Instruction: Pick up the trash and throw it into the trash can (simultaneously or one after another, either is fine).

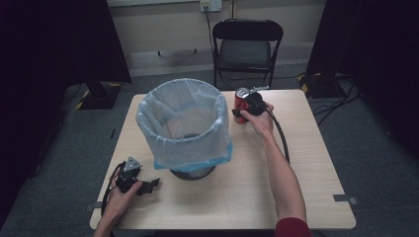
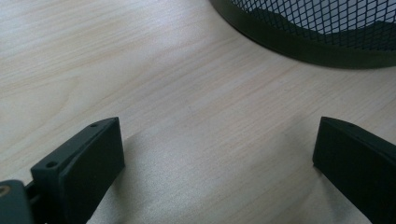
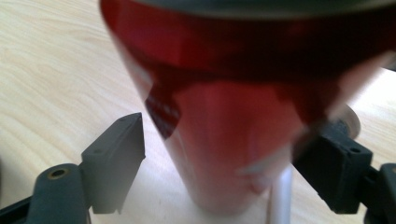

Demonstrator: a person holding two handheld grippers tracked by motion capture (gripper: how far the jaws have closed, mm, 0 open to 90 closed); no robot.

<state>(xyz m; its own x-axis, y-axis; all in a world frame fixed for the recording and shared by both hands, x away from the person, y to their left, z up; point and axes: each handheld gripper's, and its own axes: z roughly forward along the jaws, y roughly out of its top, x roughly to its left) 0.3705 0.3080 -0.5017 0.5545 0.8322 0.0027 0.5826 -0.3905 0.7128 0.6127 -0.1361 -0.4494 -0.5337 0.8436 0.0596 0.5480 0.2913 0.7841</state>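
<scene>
A red drink can (image 1: 240,98) stands upright on the wooden table (image 1: 306,168), at the far side just right of the bin. My right gripper (image 1: 244,106) reaches around it from the near right. In the right gripper view the can (image 3: 224,93) rises between the jaws of that gripper (image 3: 231,128). The left jaw stands a little off the can's side and the right jaw sits close against it, so the gripper is open. My left gripper (image 1: 148,186) rests near the front left corner, open with nothing in it; its jaws (image 2: 218,125) frame bare wood.
A black mesh bin (image 1: 185,123) lined with a pale blue plastic bag stands mid-table; its base (image 2: 303,46) lies just ahead of the left gripper. A black folding chair (image 1: 247,44) stands beyond the far edge. A cable (image 1: 282,138) trails along the right forearm.
</scene>
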